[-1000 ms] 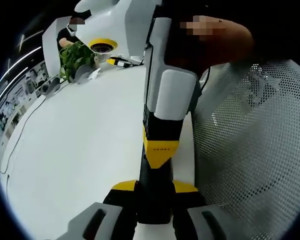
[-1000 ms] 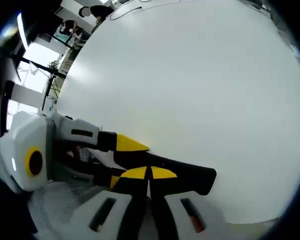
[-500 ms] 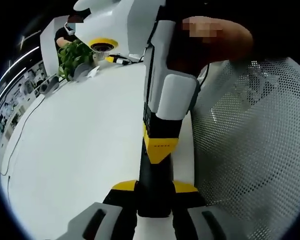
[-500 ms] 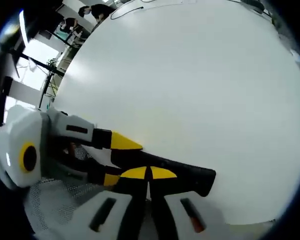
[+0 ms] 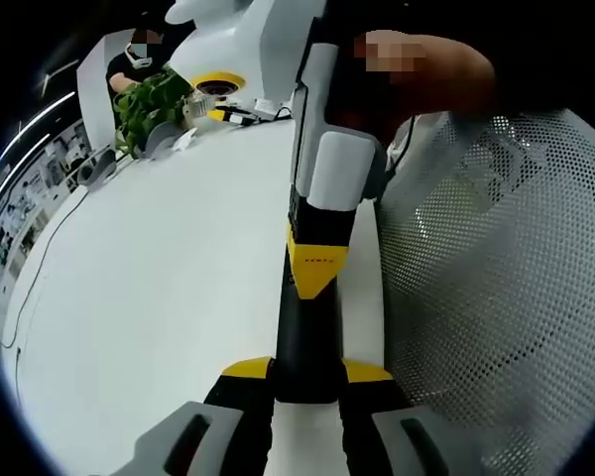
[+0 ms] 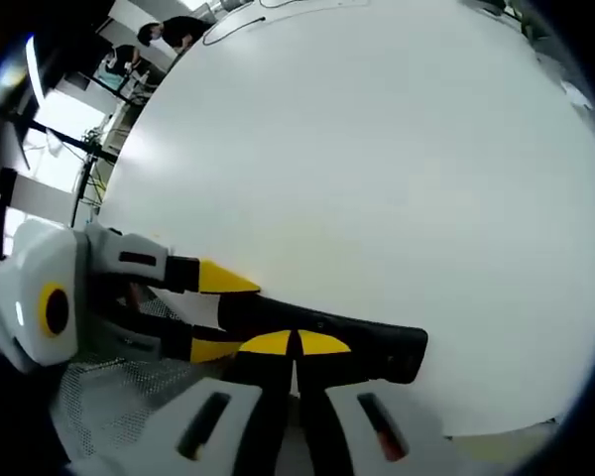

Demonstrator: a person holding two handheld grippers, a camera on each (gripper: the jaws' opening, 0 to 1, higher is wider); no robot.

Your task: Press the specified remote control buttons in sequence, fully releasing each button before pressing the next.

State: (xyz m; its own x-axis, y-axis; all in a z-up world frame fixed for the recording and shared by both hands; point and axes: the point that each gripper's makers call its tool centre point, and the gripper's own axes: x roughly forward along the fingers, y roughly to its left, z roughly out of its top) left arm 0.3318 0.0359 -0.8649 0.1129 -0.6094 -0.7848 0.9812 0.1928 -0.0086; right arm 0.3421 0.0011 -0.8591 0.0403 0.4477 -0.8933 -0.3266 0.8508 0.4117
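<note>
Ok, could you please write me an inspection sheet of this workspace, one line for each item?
Surface: white table, mostly bare.
Job's things: black remote, lying lengthwise between the left gripper's jaws; its buttons cannot be made out.
Clutter: green plant and a yellow-ringed white object at the far end of the table.
Grippers: left gripper shut on the remote's end; right gripper shut, its yellow tips on top of the remote.
Cables: a thin cable along the table's edge.
Surroundings: white perforated mesh beside the table; a person in the distance.
</note>
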